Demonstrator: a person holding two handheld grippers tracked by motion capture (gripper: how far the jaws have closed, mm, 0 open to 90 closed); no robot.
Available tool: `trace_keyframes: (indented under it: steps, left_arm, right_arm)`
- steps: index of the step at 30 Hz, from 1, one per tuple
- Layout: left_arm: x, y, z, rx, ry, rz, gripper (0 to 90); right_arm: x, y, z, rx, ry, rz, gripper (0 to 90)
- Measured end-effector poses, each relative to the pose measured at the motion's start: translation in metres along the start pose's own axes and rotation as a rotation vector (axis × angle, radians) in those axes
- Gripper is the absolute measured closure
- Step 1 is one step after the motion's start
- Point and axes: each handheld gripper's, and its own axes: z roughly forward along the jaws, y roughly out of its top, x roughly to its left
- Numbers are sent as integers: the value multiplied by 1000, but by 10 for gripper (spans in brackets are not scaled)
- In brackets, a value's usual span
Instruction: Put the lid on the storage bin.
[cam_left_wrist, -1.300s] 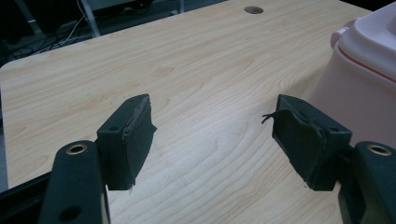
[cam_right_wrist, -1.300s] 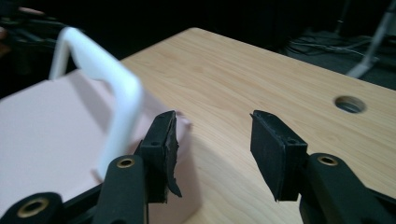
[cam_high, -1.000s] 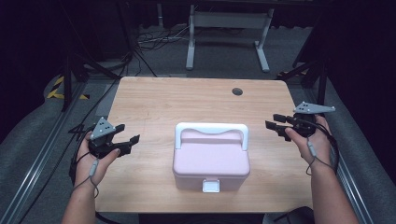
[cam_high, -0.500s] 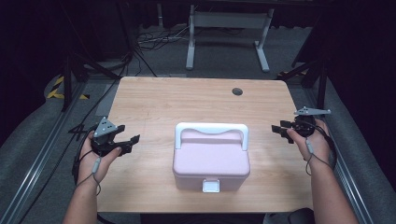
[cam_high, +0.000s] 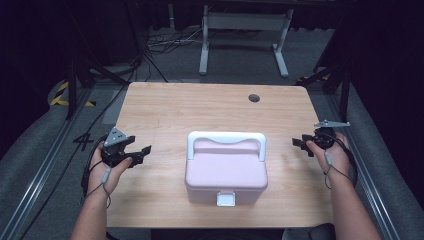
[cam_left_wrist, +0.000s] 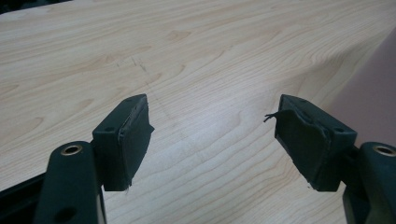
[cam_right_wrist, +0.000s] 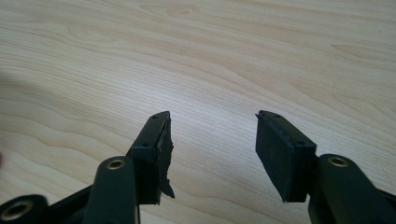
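Both hands have sunk toward the table (cam_high: 165, 107) since a second ago, the right one farther, and the right tongs (cam_high: 301, 145) have just been spreading their jaws with nothing between them. Now those jaws stand wide apart over bare wood, holding nothing. Likewise the left tongs (cam_high: 143, 153) gape wide and empty, low over the table near its left edge. Between the two pairs of tongs, well apart from each, sits one pink box (cam_high: 226, 172) with one white handle (cam_high: 226, 137) folded along its far side and one white latch (cam_high: 225, 199) on the near face; in the left gripper view its pink side (cam_left_wrist: 373, 88) shows just past the right jaw. Beyond the tongs the light wooden top runs bare to one round cable hole (cam_high: 254, 97) near the far edge. Farther off lie a grey floor, loose black cables (cam_high: 160, 45), yellow-and-black tape (cam_high: 62, 92) and one white frame with two legs (cam_high: 245, 30), in a dark room.
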Motion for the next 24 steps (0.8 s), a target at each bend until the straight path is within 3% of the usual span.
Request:
trace_keyframes:
  steps: [9, 24]
  left_arm:
    - [4, -4, 3, 12, 5, -9, 274]
    - [4, -4, 4, 14, 4, -9, 274]
  right_arm:
    - [-5, -11, 16, 35, -8, 25, 459]
    - [-8, -13, 18, 3, -2, 41, 445]
